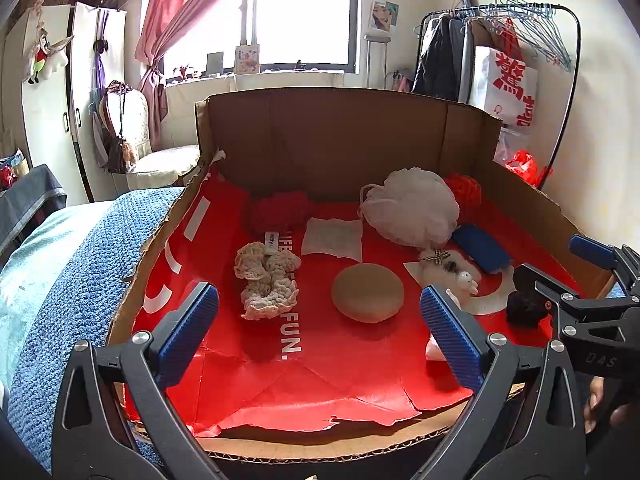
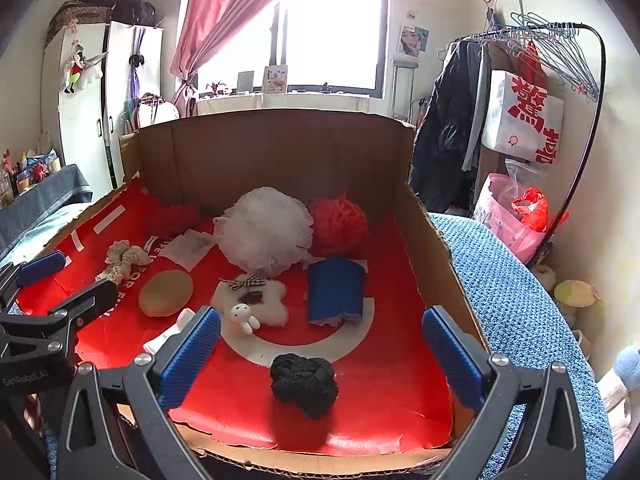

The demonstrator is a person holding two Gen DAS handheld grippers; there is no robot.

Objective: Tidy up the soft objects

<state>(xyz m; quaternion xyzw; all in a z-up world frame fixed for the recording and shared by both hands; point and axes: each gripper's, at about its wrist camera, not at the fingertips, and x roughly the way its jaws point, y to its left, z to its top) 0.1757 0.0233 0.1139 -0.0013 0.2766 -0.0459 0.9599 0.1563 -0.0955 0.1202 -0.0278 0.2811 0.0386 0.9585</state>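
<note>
1. The cardboard box [image 1: 320, 128] stood with tall back and side walls and a low near edge; bare red liner [image 1: 340, 380] lay just inside that edge.
2. The left gripper [image 1: 319, 322] was spread wide and empty, with the crocheted piece [image 1: 266, 280] at 11 o'clock and the tan sponge [image 1: 368, 292] at 1 o'clock.
3. The right gripper [image 2: 321, 346] was also spread and empty, with the black yarn ball [image 2: 304, 384] lying between its fingers [image 2: 192, 356].
4. Farther back, the box held a white mesh pouf [image 2: 264, 232], red yarn [image 2: 340, 220] and a blue sponge [image 2: 336, 290].

A lived-in bedroom — a bed under a blue blanket [image 2: 516, 280], a white wardrobe [image 2: 80, 100], a clothes rack [image 2: 560, 40] with hangers, and a pink curtain [image 2: 224, 12] at the window.
</note>
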